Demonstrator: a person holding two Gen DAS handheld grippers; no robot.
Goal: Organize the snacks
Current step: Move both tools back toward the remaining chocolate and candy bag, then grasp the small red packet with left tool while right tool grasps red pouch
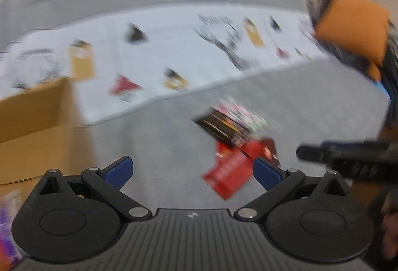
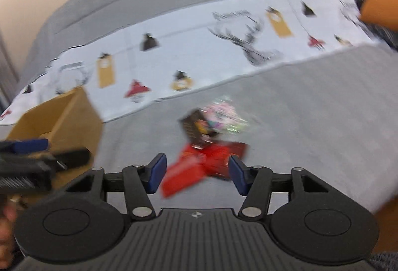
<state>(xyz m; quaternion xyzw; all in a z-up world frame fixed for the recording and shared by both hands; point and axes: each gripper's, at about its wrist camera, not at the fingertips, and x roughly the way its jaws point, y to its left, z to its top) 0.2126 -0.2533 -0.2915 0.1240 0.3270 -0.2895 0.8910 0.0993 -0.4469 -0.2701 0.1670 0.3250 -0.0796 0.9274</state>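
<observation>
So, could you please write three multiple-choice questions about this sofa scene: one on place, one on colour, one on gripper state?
1. The cardboard box stands where from the snack pile?
A. left
B. right
C. on top

2. The colour of the nearest packet?
A. green
B. red
C. white

3. The left gripper is:
A. shut on a packet
B. shut and empty
C. open

Answers: 1 A, it shows at the left in both views. 2 B, the wrapper is plainly red. 3 C, its blue pads stand wide apart, pressing nothing.

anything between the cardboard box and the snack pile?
Nothing: bare grey surface between cardboard box and snack pile, shown in the left wrist view.
</observation>
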